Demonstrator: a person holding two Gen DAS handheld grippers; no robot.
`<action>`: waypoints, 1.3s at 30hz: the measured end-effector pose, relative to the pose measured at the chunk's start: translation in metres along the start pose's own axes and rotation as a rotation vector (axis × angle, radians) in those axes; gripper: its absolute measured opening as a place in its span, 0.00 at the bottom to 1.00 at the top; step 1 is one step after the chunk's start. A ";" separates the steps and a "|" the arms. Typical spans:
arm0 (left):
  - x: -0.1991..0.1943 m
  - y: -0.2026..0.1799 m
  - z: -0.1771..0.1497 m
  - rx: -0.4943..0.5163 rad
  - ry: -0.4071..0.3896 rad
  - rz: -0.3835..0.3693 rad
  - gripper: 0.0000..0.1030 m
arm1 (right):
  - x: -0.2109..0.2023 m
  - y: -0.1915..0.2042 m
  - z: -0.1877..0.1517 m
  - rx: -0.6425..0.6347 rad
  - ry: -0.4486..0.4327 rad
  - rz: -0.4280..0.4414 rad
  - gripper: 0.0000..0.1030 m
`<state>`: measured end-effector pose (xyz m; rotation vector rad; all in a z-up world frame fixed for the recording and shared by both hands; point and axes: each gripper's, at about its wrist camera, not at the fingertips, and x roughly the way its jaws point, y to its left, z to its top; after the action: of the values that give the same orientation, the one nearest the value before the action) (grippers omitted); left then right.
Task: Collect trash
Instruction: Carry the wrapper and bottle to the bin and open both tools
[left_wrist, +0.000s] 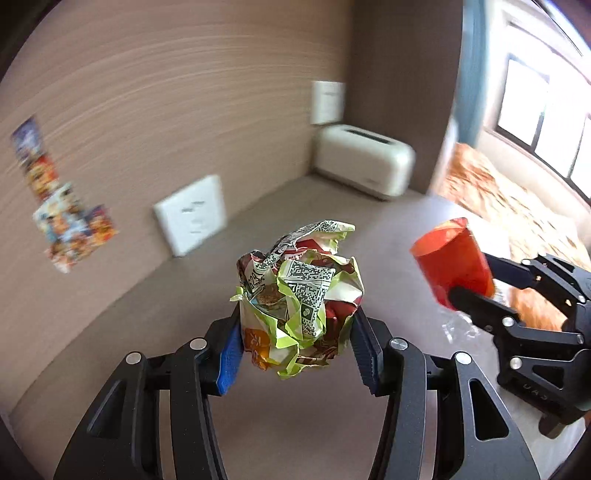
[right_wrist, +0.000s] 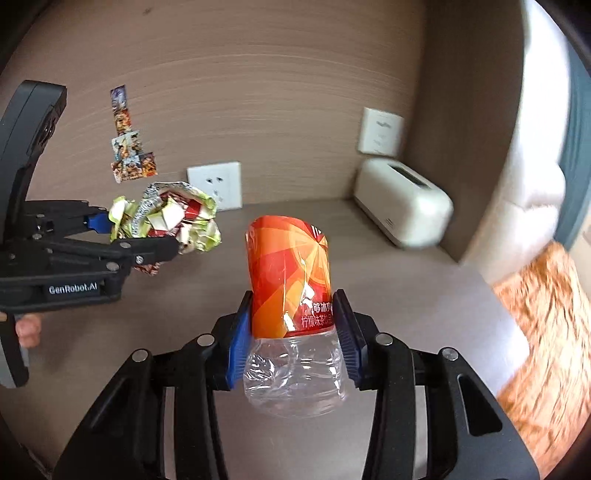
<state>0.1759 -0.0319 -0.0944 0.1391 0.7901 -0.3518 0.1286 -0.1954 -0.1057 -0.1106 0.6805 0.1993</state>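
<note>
Here, the left gripper (left_wrist: 297, 332) has its jaws clamped on a crumpled wrapper ball (left_wrist: 301, 291), green-edged and printed, held clear above the tabletop (left_wrist: 258, 417). The right gripper (right_wrist: 293, 338) has its jaws closed on a plastic bottle (right_wrist: 291, 291), pads pressing where the orange label meets the clear body; bottle upright, also off the tabletop. The two grippers sit side by side, loads apart. Beyond them: a white wall socket (right_wrist: 215, 184) on the back panel, stickers (right_wrist: 127, 147) above left, a cream toaster (right_wrist: 402, 201) in the corner.
</note>
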 end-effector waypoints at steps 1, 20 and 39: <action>0.002 -0.013 -0.001 0.015 0.005 -0.013 0.49 | -0.001 -0.006 -0.008 0.018 0.023 0.006 0.42; 0.020 -0.250 -0.053 0.331 0.148 -0.281 0.49 | -0.103 -0.145 -0.175 0.465 0.120 -0.156 0.42; 0.176 -0.380 -0.214 0.572 0.473 -0.377 0.50 | -0.034 -0.203 -0.375 0.753 0.311 -0.204 0.42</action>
<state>0.0101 -0.3771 -0.3662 0.6311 1.1696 -0.9222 -0.0827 -0.4611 -0.3670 0.5188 1.0080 -0.2833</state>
